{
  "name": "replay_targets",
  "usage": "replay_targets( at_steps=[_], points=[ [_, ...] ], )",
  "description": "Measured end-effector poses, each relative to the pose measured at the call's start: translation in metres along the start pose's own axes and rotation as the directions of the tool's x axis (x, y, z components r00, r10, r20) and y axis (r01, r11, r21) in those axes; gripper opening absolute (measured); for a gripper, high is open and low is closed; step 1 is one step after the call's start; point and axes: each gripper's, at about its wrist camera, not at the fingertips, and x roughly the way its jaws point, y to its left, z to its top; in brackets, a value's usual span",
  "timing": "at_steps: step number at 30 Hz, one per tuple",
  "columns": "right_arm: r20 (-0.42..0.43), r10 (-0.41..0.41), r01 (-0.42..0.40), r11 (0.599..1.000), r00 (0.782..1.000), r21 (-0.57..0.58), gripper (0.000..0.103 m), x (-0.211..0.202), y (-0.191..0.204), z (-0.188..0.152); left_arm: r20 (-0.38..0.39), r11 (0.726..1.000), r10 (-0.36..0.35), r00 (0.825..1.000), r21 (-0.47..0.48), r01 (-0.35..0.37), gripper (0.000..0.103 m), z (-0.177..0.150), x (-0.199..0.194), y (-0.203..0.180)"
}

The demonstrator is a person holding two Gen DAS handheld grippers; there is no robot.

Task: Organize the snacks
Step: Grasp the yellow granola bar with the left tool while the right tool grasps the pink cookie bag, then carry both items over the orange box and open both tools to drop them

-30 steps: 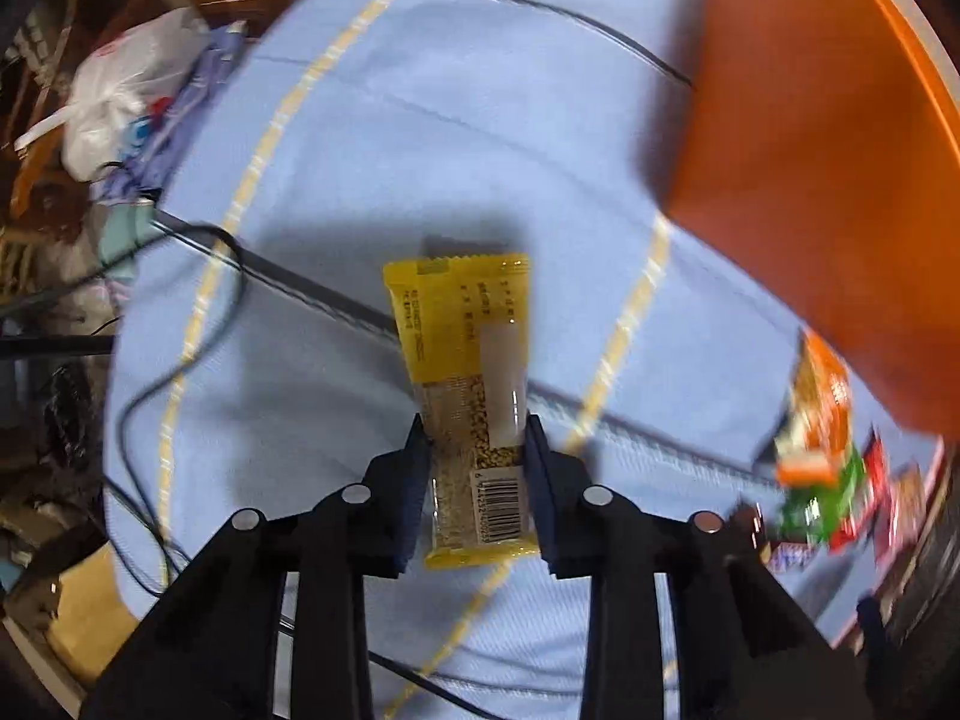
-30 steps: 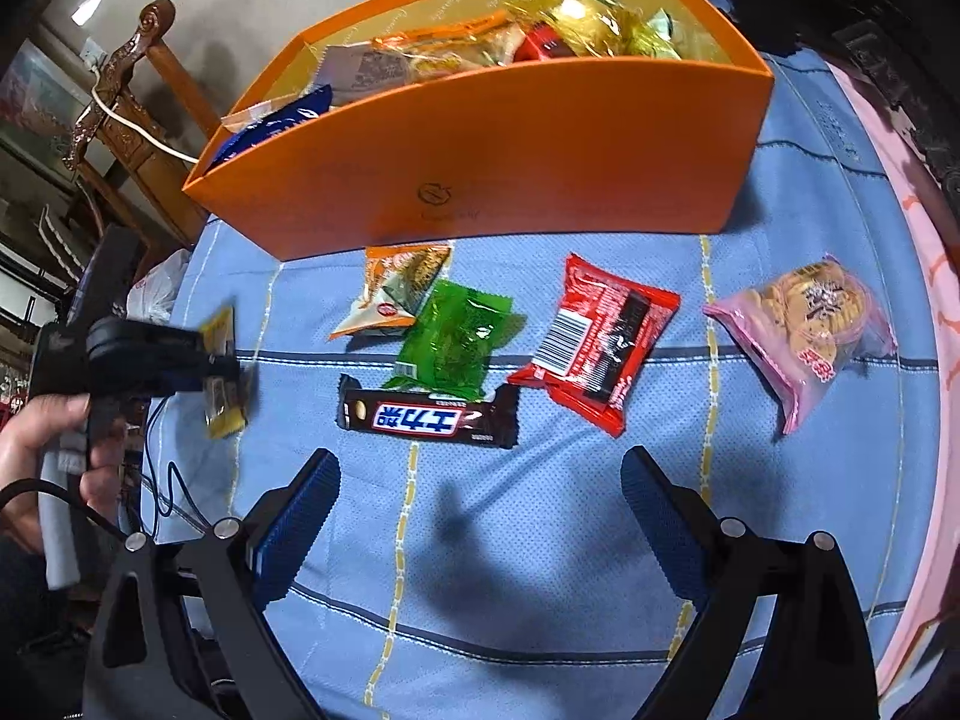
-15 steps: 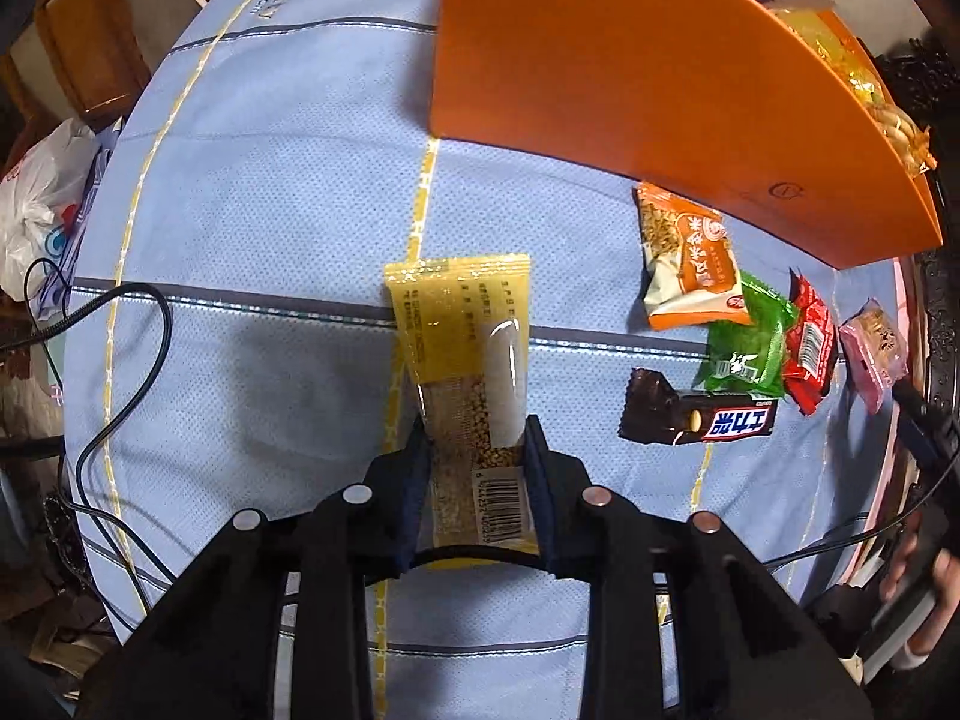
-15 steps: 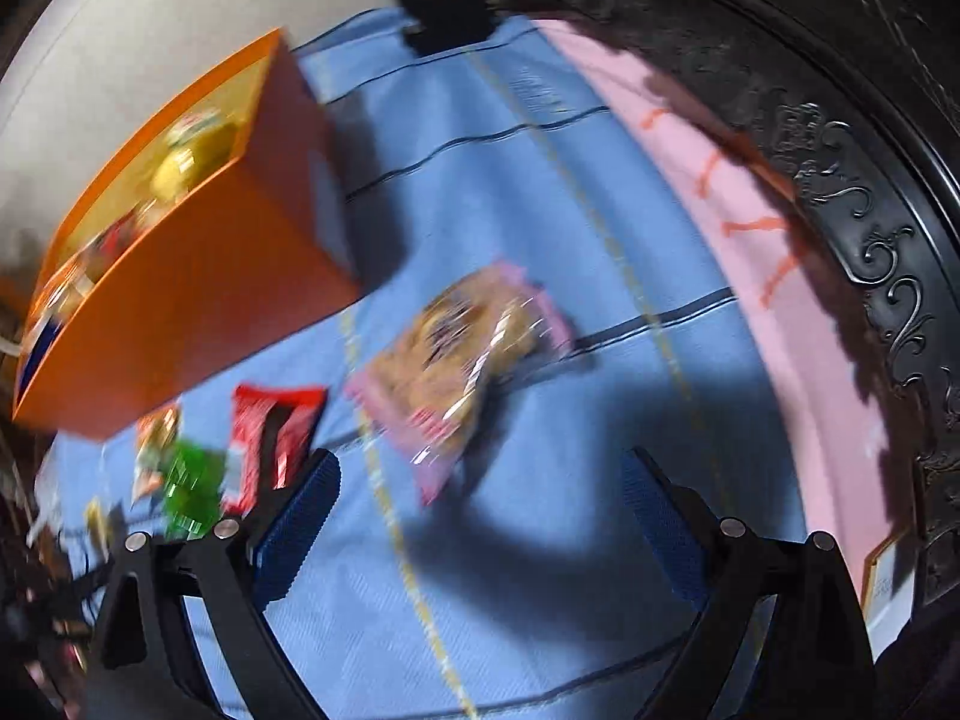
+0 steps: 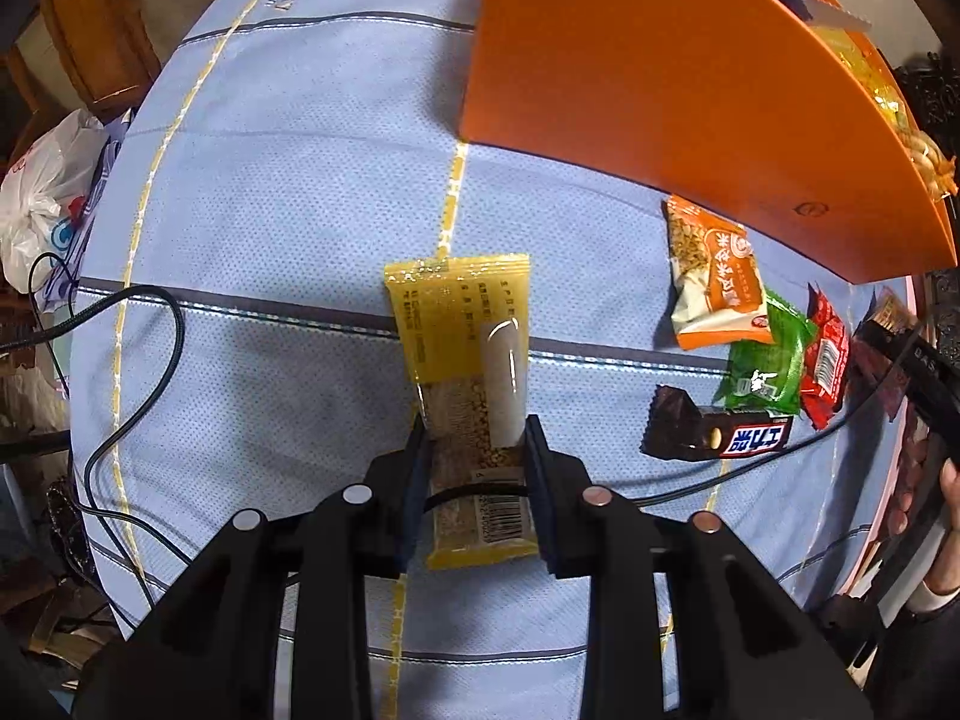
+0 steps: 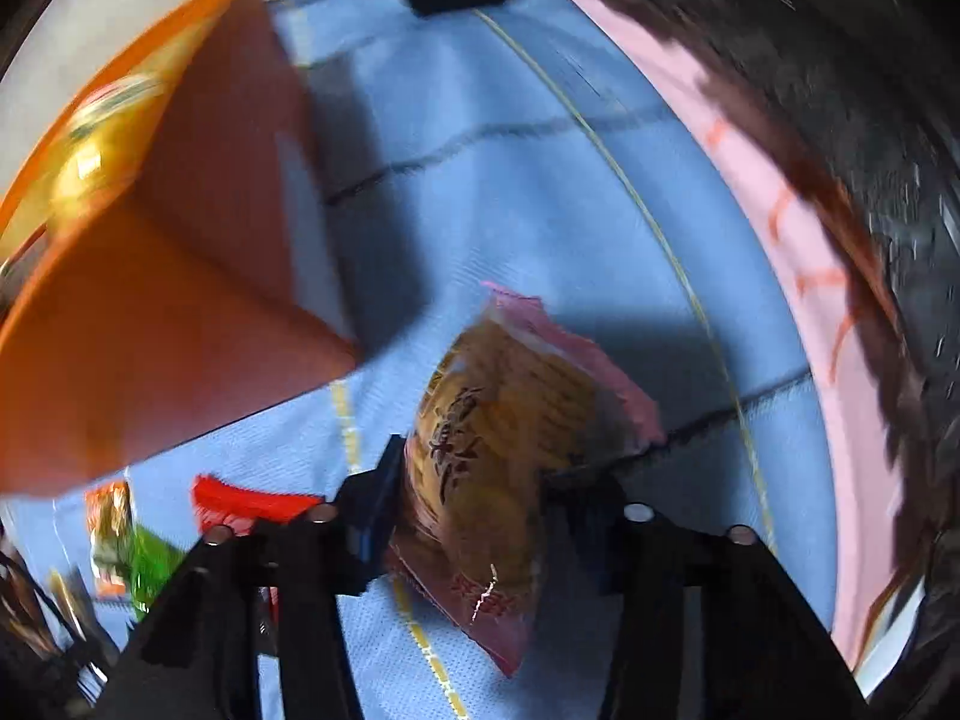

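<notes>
The yellow snack bar (image 5: pixel 465 384) hangs pinched in my left gripper (image 5: pixel 477 441) above the blue tablecloth (image 5: pixel 288 192), near the orange box (image 5: pixel 660 72). My right gripper (image 6: pixel 468 480) has just been closing, its jaws now squeezing the pink cookie packet (image 6: pixel 498 420) beside that box.

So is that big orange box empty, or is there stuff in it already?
Not empty. Snack wrappers show above the rim of the orange box, yellowish packets among them. How full it is, cannot tell.
</notes>
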Motion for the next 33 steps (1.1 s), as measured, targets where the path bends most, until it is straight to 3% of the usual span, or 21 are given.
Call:
replay_targets(
  at_steps=[8, 18, 24, 33],
  points=[
    [-0.006, 0.15, -0.149, 0.977, 0.989, -0.153, 0.04, -0.046, 0.019, -0.043, 0.018, 1.0, -0.023, 1.0, 0.013, 0.023, 0.029, -0.003, -0.009, -0.002],
    [0.0, 0.272, -0.258, 0.913, 0.962, -0.315, 0.04, -0.098, 0.059, -0.076, 0.096, 0.996, -0.059, 0.994, 0.072, 0.052, 0.029, -0.003, -0.059, -0.01],
    [0.05, 0.326, -0.282, 0.877, 0.944, -0.389, 0.04, -0.126, 0.08, -0.066, 0.154, 0.99, -0.042, 0.987, 0.142, 0.02, 0.029, -0.003, -0.085, -0.029],
    [0.147, 0.363, -0.276, 0.867, 0.92, -0.415, 0.04, -0.153, 0.093, -0.024, 0.287, 0.983, -0.058, 0.956, 0.184, 0.005, 0.029, 0.026, -0.138, -0.053]
  ],
)
